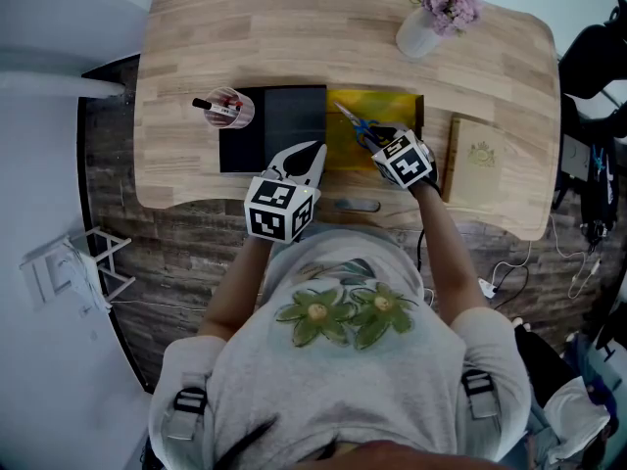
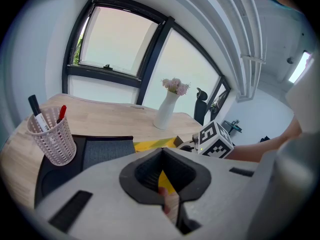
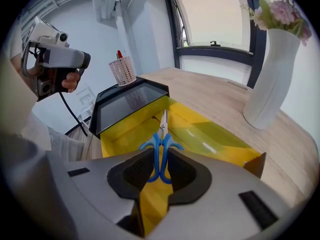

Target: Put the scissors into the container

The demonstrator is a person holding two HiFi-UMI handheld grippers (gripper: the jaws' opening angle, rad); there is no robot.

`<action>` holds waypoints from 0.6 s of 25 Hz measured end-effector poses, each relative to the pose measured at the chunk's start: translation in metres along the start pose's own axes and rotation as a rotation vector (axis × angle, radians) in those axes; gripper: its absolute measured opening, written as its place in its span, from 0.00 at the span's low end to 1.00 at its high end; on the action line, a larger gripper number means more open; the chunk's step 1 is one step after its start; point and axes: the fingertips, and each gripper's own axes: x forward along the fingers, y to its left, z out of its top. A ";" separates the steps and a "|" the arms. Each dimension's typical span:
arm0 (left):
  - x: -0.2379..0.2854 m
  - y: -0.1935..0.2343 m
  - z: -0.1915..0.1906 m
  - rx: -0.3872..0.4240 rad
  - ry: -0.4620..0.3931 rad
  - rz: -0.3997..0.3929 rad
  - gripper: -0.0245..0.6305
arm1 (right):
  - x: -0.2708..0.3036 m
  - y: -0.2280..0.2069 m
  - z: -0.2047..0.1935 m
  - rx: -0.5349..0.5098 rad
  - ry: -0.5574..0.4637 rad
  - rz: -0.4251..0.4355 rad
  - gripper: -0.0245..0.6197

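Blue-handled scissors [image 1: 355, 125] hang over the yellow container [image 1: 397, 101] in the middle of the wooden table. My right gripper [image 1: 377, 140] is shut on their handles. In the right gripper view the scissors [image 3: 161, 149] sit between the black pads, and the blade points away over the yellow container [image 3: 200, 134]. My left gripper [image 1: 306, 160] hovers near the table's front edge, left of the container. Its jaws are shut with nothing between them. In the left gripper view the left gripper [image 2: 161, 151] faces the container [image 2: 152, 144] and the right gripper's marker cube.
A black tray [image 1: 274, 125] lies directly left of the container, with a white mesh pen cup [image 1: 227, 108] at its far left corner. A white vase of flowers [image 1: 431, 18] stands at the back right. A flat wooden box [image 1: 482, 163] lies right of the container.
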 end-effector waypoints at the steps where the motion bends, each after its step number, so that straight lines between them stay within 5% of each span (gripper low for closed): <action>1: 0.000 0.000 0.000 -0.001 0.000 0.000 0.05 | 0.001 0.000 0.000 0.000 0.002 0.001 0.17; 15: 0.002 0.005 -0.001 -0.009 0.002 -0.001 0.05 | 0.009 0.001 0.000 -0.030 0.039 0.004 0.17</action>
